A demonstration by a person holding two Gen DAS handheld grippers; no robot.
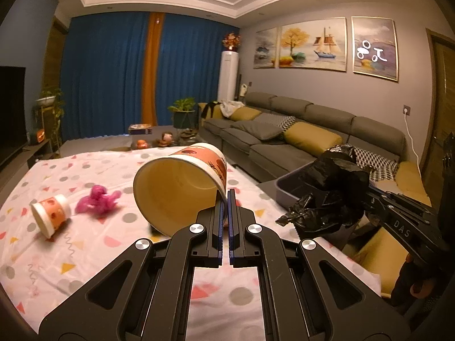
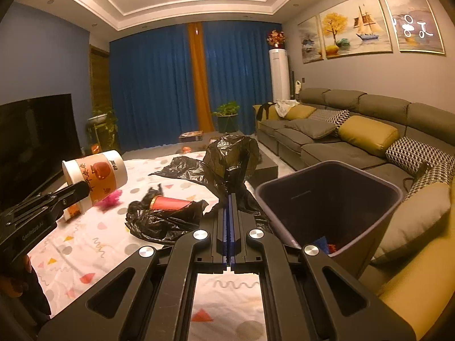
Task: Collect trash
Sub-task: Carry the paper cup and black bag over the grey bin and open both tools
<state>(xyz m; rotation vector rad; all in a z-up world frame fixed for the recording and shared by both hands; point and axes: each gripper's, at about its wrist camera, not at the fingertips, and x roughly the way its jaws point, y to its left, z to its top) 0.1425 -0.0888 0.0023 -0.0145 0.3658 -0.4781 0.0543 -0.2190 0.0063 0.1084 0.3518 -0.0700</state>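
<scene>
Our left tongs (image 1: 227, 196) clamped on the big paper cup's (image 1: 176, 187) rim, our right tongs (image 2: 229, 199) pinching the black bag (image 2: 233, 156), bin (image 2: 335, 196) at the desk's (image 1: 85, 255) right edge.

Right tool (image 2: 229, 199) pinches black bag (image 2: 231, 156); bin (image 2: 327, 196) apparently beside.

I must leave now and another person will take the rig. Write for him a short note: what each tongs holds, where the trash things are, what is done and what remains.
Left tongs: shut on the rim of the big paper cup, lifted over the table.
Right tongs: shut on the black trash bag, held up beside the bin.
On the tablecloth: small paper cup on its side, pink crumpled wrapper, red cup lying on a second black bag.
Done: some scraps already lie in the bin.
Left: drop the big cup and the bag, then collect the rest.
</scene>
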